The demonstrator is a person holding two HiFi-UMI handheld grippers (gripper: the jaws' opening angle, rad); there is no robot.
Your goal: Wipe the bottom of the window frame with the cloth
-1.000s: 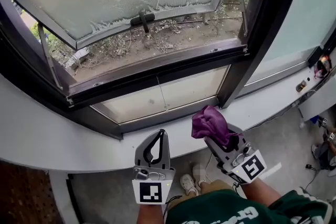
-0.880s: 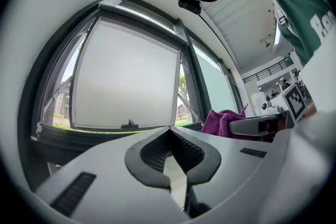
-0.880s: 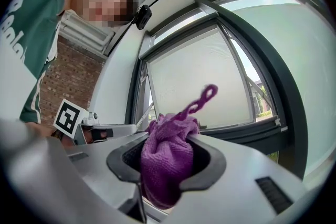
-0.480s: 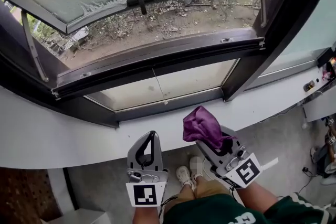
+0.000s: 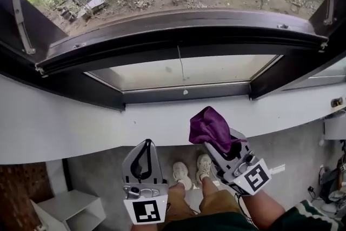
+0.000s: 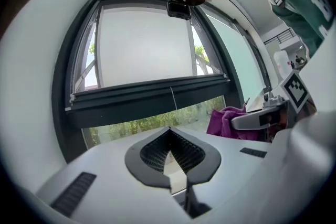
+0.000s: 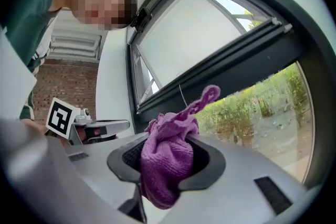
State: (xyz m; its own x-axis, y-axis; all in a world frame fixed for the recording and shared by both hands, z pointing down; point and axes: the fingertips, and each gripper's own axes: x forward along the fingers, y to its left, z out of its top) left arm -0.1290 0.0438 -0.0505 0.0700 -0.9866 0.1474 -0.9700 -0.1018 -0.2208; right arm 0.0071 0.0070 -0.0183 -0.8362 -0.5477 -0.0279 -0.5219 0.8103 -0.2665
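- right gripper clamped tight on the bunched-up purple cloth
- left gripper pinched closed, nothing in it
- both hang clear of the window frame

A crumpled purple cloth is clamped in the right tongs. The dark window frame is seen beyond them, its bottom rail untouched.

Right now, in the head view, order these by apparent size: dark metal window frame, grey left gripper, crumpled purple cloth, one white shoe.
1. dark metal window frame
2. grey left gripper
3. crumpled purple cloth
4. white shoe, though it is farther from the camera, so true size is unsure.
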